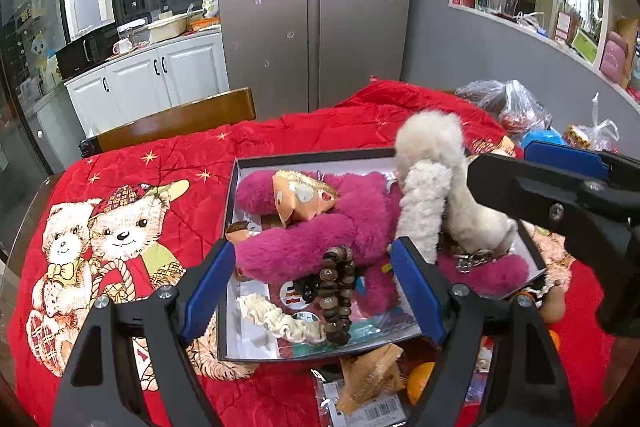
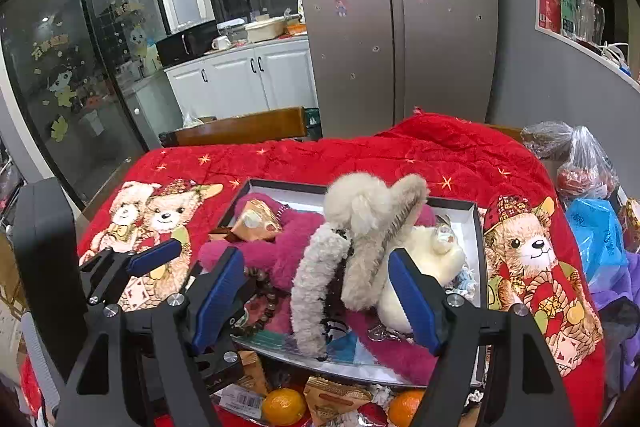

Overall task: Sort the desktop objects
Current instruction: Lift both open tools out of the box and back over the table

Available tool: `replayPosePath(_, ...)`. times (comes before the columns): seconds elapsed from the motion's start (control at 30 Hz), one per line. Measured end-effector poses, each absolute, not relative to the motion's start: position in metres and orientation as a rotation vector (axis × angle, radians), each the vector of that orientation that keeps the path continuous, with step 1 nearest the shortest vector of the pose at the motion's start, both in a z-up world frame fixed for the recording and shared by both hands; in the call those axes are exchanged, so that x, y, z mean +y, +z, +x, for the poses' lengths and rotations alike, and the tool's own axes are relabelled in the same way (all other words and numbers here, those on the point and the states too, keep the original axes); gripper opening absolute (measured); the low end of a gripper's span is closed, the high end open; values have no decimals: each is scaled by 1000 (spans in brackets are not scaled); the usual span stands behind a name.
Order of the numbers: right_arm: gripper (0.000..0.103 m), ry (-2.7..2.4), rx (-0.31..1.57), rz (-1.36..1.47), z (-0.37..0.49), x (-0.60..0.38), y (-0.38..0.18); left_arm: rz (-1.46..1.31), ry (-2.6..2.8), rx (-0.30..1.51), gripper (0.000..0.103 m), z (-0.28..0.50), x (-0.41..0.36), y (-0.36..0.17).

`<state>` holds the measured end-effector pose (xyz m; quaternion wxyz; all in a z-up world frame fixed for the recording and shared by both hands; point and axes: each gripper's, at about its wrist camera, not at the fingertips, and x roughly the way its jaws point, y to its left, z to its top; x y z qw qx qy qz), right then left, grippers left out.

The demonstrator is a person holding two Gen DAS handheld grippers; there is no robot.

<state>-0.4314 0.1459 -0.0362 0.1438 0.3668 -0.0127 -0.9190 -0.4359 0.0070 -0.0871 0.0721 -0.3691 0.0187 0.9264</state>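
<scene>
Blue pads: both tools carry them on black fingers, and both stand wide apart with nothing clamped.
Left tool (image 1: 312,291): jaws spread over the near-left part of the box, gripping nothing — the dark wooden bead bracelet (image 1: 336,295) and part of the magenta plush toy (image 1: 320,231) lie below the gap.
Right tool (image 2: 320,301): jaws spread, empty — between them, lower down, stands the fluffy white hair claw (image 2: 360,247), apparently resting on the plush toy.
Box (image 1: 240,307): shallow, dark-rimmed with a white inside, lying on the red quilt; it holds the plush toy, the bracelet, a cream scrunchie (image 1: 280,319), a gold snack packet (image 1: 304,199) and a white plush (image 2: 424,259).
Surface: covered by a red quilt (image 1: 160,155) printed with teddy bears.
Near edge, outside the box: two oranges (image 2: 282,405), more gold packets (image 2: 334,401).
Far right: plastic bags (image 2: 580,167), well apart from the box.
</scene>
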Motion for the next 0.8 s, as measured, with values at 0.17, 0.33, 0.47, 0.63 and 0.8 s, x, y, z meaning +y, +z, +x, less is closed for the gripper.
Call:
replayPosePath(0.17, 77, -2671, -53, 998, -419, 151, -17, -1047, 2807, 52, 81, -419, 7, -61)
replayPosePath(0.33, 77, -2693, -98, 948, -400, 158, 6, -947, 2834, 14, 83, -387, 2, -22)
replayPosePath(0.47, 80, -2720, -129, 863, -376, 165, 26, -825, 2870, -25, 94, -348, -6, 9)
replayPosePath(0.63, 80, -2780, -111, 796, -340, 178, 43, -759, 2906, -11, 96, -307, -10, 28)
replayPosePath(0.8, 81, -2856, -132, 748, -302, 196, 41, -730, 2958, 66, 96, -270, -4, 19)
